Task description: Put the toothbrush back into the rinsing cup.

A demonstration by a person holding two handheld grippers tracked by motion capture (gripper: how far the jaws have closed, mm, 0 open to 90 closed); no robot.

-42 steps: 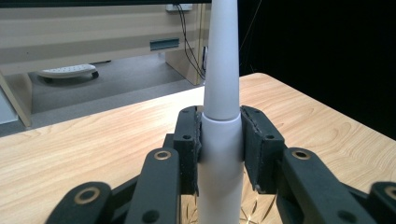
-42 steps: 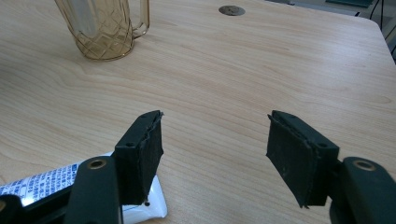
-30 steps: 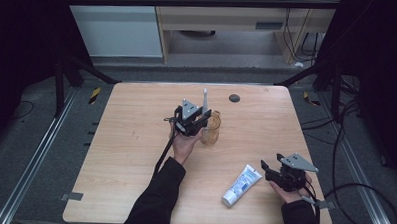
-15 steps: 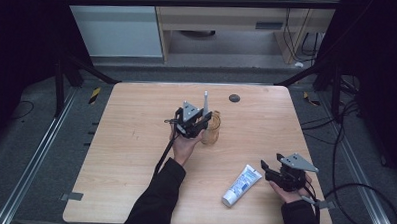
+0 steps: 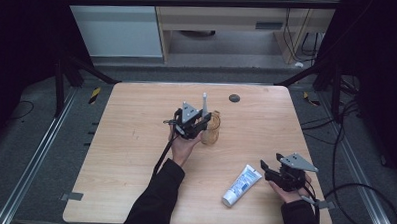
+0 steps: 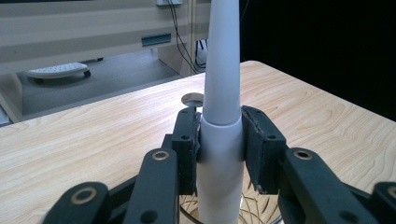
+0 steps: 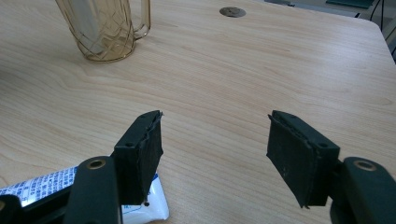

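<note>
My left gripper [image 5: 202, 122] is shut on a white tapered stick, perhaps a toothbrush handle [image 5: 205, 103], and holds it upright. In the left gripper view the handle [image 6: 222, 93] stands between the closed jaws, its lower end inside the amber glass mug [image 6: 261, 207]. The mug [image 5: 212, 130] stands at mid-table, just right of that gripper. My right gripper [image 5: 264, 170] rests open near the front right edge. Its jaws [image 7: 215, 140] stand wide apart with bare wood between them. A white and blue toothpaste tube [image 5: 241, 185] lies just left of it, its end under the left jaw [image 7: 46, 186].
The wooden table [image 5: 130, 144] has a small dark round disc [image 5: 234, 98] near its far edge. Cables trail off the right side. Dark frame bars and a grey floor surround the table.
The left gripper has sunk very slightly with the white handle toward the mug. The right gripper and the tube have stayed put.
</note>
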